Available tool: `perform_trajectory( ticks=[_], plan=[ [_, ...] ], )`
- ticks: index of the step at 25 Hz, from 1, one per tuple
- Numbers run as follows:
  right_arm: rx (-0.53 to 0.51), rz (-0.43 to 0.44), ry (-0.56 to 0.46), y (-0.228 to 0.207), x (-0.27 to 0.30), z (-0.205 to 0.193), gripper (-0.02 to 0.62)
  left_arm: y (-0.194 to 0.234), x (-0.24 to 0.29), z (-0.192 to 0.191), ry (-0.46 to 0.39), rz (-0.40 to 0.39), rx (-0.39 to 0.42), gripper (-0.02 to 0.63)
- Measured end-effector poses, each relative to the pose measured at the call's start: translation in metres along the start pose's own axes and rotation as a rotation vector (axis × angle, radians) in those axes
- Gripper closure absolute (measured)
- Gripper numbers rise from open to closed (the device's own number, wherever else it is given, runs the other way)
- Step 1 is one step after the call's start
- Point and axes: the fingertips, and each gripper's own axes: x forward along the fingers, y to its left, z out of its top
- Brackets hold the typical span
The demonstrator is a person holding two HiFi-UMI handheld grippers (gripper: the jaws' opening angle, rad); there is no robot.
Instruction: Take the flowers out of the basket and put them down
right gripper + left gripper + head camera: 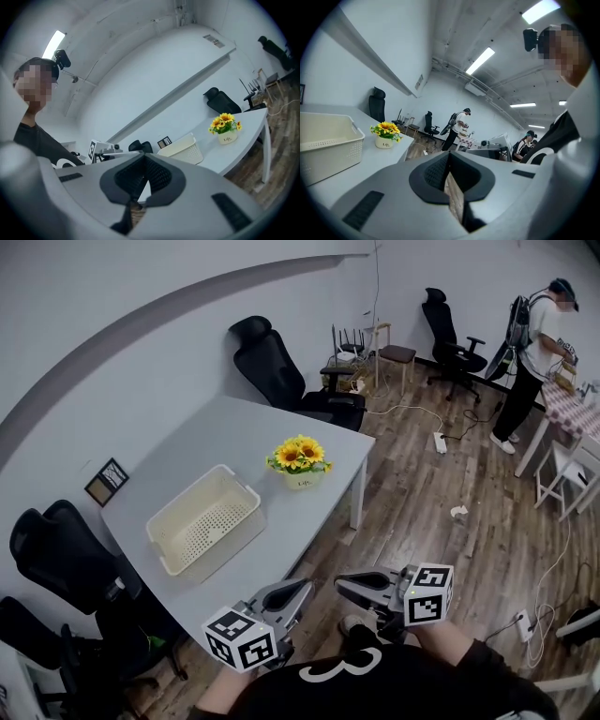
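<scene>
As the flowers [300,457] already stand upright in their small white pot on the grey table [211,432], outside the basket [204,518], I judge that the task is nearly or fully done. The basket looks empty, and the pot is at about 2 o'clock from it, apart from its rim and near the table's edge.

Both claws are close to the person's body, off the table. The left gripper [298,589] has its jaws together with nothing between them; only floor shows in the small gap under the pads. The right gripper [349,587] is closed in the same way and also holds nothing.

In the head view the flowers lie at about 12 o'clock from both claws, well apart from them, and neither hand is clearly nearer. From the left claw's own camera the pot is at about 10 o'clock, from the right one at about 2 o'clock. The pot's long axis is vertical, so if another grasp is needed, I think a level approach to its side is suitable.
</scene>
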Motion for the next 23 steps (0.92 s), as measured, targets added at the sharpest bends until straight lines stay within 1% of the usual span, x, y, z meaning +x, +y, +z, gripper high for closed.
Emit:
perform_trajectory(
  ticks=[4,11,16,23],
  plan=[
    [0.000,-0.012,-0.028,0.015,-0.008,-0.005,0.589,-0.016,-0.010,-0.004,-0.014,-0.032,-0.012,0.594],
    [-0.010,-0.029,-0.040,0.031,-0.015,-0.012,0.589,-0.034,-0.020,-0.003,-0.029,-0.082,-0.037,0.595],
    [-0.018,-0.028,-0.036,0.037,-0.010,-0.013,0.589,-0.036,-0.026,-0.003,-0.028,-0.090,-0.021,0.594],
    [-0.021,-0.013,-0.038,0.040,-0.010,-0.016,0.589,-0.034,-0.027,-0.007,-0.023,-0.089,-0.021,0.594]
  ],
)
